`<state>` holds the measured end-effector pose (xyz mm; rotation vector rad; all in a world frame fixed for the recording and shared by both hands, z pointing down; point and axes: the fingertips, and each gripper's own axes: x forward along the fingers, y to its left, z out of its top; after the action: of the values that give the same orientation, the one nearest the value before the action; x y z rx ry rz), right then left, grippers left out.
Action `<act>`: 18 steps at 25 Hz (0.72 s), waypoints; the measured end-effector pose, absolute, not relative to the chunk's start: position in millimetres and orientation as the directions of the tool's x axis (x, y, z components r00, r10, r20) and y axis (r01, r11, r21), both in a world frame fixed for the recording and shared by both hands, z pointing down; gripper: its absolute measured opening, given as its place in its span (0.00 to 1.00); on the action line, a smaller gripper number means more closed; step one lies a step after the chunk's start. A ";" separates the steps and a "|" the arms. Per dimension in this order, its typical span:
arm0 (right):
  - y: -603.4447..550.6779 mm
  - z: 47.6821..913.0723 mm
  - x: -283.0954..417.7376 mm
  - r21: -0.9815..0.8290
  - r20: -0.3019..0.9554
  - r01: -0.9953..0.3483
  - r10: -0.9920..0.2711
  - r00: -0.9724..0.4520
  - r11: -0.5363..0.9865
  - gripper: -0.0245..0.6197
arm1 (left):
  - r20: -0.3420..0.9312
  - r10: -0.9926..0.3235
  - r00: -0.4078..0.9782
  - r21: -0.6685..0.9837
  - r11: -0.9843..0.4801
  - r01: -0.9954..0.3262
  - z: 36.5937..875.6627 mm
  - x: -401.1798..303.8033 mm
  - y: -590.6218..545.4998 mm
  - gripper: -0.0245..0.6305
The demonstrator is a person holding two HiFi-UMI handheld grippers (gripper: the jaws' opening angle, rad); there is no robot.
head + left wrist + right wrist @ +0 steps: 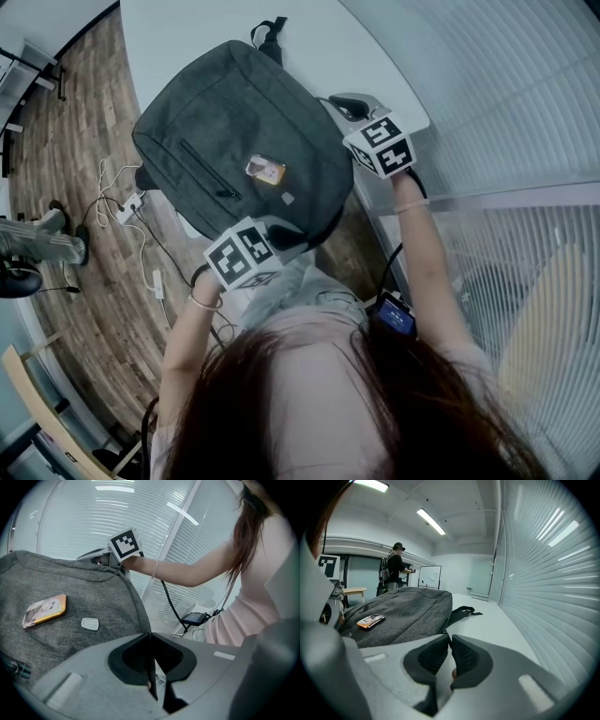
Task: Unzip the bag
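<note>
Backpack [234, 122], dark grey fabric, lies flat on the white counter [187, 28], with a small orange-edged rectangular card [265, 170] on its top face. Left tool [151, 637] is at the near edge, jaws pressed together on a thin dark strip of that edge. Right tool [449, 639] is at the side edge near the black strap [464, 611], jaws pressed together; can't tell if anything is pinched.
</note>
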<state>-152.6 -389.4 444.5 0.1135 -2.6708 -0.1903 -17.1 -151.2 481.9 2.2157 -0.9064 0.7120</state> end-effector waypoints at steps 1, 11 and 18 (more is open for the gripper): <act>-389.8 444.5 -152.5 0.148 0.438 -0.049 -0.110 -0.892 0.988 0.08 | 0.672 -0.411 0.616 0.345 -0.562 -0.752 481.8 -16.7 -151.6 0.09; -386.5 444.5 -144.9 0.082 0.460 -0.060 -0.091 -0.883 0.995 0.08 | 0.651 -0.426 0.628 0.361 -0.554 -0.750 474.8 -16.6 -151.1 0.09; -384.9 440.9 -138.6 0.058 0.456 -0.085 -0.102 -0.884 0.995 0.08 | 0.635 -0.440 0.635 0.358 -0.561 -0.747 468.3 -14.2 -149.7 0.09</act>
<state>-138.6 -384.9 440.9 0.1314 -2.6619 -0.0495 -14.2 -149.7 468.3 2.2390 -0.9222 0.6486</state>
